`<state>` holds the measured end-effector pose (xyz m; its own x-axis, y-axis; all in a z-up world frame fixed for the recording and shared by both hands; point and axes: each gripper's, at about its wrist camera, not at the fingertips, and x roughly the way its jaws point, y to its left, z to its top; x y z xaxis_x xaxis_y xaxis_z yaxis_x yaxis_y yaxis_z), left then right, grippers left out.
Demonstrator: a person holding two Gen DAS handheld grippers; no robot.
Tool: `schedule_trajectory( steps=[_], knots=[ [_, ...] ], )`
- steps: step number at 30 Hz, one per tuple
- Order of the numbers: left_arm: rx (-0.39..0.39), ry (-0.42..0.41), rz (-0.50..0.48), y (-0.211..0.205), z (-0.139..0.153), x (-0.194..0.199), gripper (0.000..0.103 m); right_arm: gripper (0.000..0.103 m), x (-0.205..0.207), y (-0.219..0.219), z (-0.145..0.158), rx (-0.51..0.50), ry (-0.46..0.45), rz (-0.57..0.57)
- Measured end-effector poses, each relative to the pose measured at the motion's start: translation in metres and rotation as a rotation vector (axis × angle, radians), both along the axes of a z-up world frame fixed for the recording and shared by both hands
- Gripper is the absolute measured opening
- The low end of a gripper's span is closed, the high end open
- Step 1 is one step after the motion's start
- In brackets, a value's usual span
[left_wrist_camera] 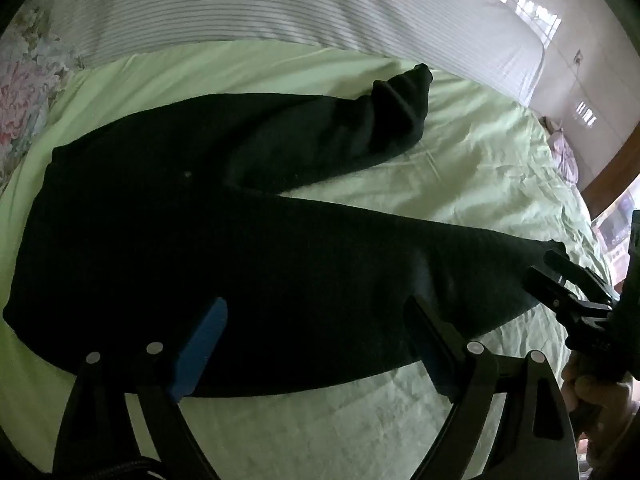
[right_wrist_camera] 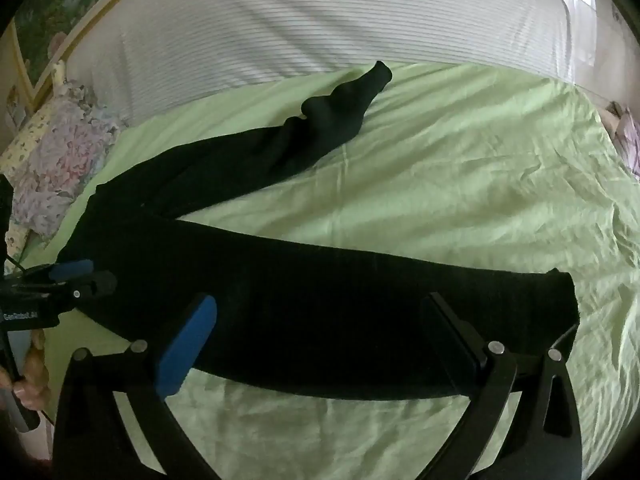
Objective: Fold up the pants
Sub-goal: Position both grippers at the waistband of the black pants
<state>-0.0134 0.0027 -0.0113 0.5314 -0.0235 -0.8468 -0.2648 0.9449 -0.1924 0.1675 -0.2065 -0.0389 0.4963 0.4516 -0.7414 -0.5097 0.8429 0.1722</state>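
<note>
Black pants [left_wrist_camera: 208,232] lie spread on a light green bed sheet [left_wrist_camera: 460,168], waist to the left, legs splayed in a V to the right. The far leg's cuff [left_wrist_camera: 404,92] is bunched. My left gripper [left_wrist_camera: 316,324] is open and empty, hovering over the near edge of the seat and near leg. My right gripper [right_wrist_camera: 324,320] is open and empty over the near leg [right_wrist_camera: 360,304], close to its cuff [right_wrist_camera: 560,300]. The right gripper shows at the right edge of the left wrist view [left_wrist_camera: 560,280]. The left gripper shows at the left edge of the right wrist view [right_wrist_camera: 76,280].
A white striped headboard or wall panel [right_wrist_camera: 320,20] runs behind the bed. A floral pillow [right_wrist_camera: 60,160] lies at the left end. The sheet [right_wrist_camera: 480,168] is wrinkled on the right. A wooden bed edge [left_wrist_camera: 612,168] shows at the far right.
</note>
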Motion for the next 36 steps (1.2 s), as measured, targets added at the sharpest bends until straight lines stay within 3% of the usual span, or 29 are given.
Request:
schedule_trajectory(
  steps=[36],
  knots=[
    [0.027,0.012,0.03,0.0012,-0.0023,-0.0025,0.091,0.101,-0.0094,0.0059,-0.0058,-0.005,0.024,-0.008]
  ],
)
